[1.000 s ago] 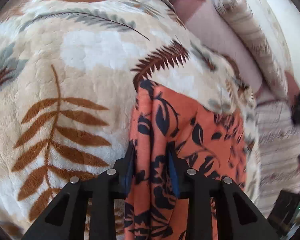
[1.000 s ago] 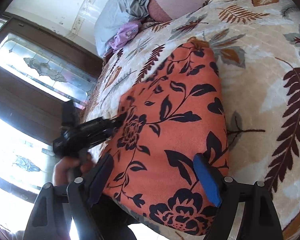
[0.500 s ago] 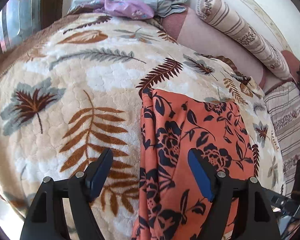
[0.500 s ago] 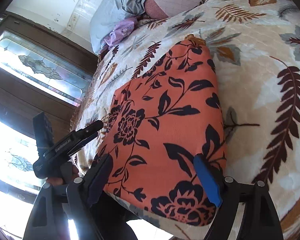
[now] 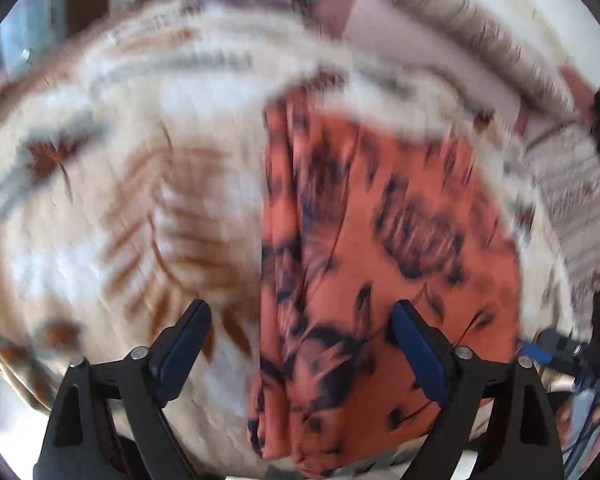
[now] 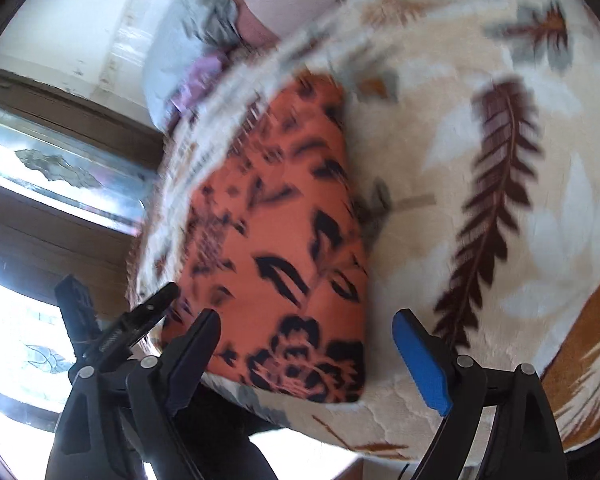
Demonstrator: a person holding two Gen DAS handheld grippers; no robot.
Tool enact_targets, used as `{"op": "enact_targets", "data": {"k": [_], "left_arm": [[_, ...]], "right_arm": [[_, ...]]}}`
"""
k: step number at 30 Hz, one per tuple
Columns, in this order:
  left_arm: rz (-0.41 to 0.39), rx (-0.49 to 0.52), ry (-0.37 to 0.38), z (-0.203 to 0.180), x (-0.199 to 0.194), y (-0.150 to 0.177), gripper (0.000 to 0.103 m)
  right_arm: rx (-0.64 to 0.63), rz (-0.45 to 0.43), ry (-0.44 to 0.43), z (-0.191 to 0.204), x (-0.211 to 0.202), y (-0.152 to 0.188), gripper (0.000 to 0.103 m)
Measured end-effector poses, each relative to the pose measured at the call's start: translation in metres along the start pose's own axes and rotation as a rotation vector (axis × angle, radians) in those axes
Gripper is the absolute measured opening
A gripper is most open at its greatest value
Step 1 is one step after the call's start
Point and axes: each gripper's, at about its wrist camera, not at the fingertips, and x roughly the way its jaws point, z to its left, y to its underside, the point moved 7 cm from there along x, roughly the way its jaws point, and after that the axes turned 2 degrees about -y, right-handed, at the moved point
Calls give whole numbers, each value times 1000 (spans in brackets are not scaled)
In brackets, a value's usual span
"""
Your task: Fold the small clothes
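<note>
Left gripper [image 5: 298,334] stood with jaws spread wide, holding nothing; the right gripper [image 6: 306,342] likewise — empty. The orange floral garment [image 6: 284,248] lay ahead of both jaw gaps, flat on the leaf-print blanket [image 6: 480,152]. Judged folded to a compact panel; further folds may remain. Grey pillow [image 6: 196,32] lay beyond.

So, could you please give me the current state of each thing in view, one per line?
orange floral garment: folded, lying flat on the blanket, not gripped
left gripper: jaws open, holding nothing
right gripper: jaws open, holding nothing
leaf-print blanket: spread over the bed
grey pillow: lying at the head of the bed
</note>
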Motion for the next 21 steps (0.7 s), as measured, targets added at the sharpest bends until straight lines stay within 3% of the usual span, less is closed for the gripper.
{"op": "enact_targets", "data": {"k": [2, 6, 10, 13, 15, 16, 17, 18, 19, 20, 21], "left_arm": [[-51, -29, 35, 2, -11, 1, 78], [-125, -61, 74, 2, -44, -16, 77], [-171, -67, 137, -6, -58, -37, 89], [-119, -53, 158, -13, -35, -42, 90], [34, -42, 119, -12, 6, -28, 89], [66, -53, 120, -9, 20, -23, 86], [21, -53, 129, -9, 19, -25, 84], [17, -37, 123, -11, 17, -26, 82], [14, -30, 133, -13, 14, -27, 69], [19, -28, 158, -16, 13, -28, 62], [20, -25, 156, -16, 13, -28, 61]], "right_arm": [[-18, 22, 31, -5, 3, 4, 90], [0, -74, -9, -9, -22, -16, 90], [52, -135, -46, -18, -39, -50, 90], [65, -132, -81, -12, -33, -66, 90], [69, -103, -108, -6, -16, -69, 90], [76, -65, -120, -5, -1, -69, 90], [85, -23, -120, -5, 16, -68, 90], [82, 12, -108, -4, 30, -65, 88], [43, 47, -73, -1, 44, -62, 83], [-46, 38, -16, 7, 49, -61, 65], [-111, 44, 8, 16, 53, -60, 56]]}}
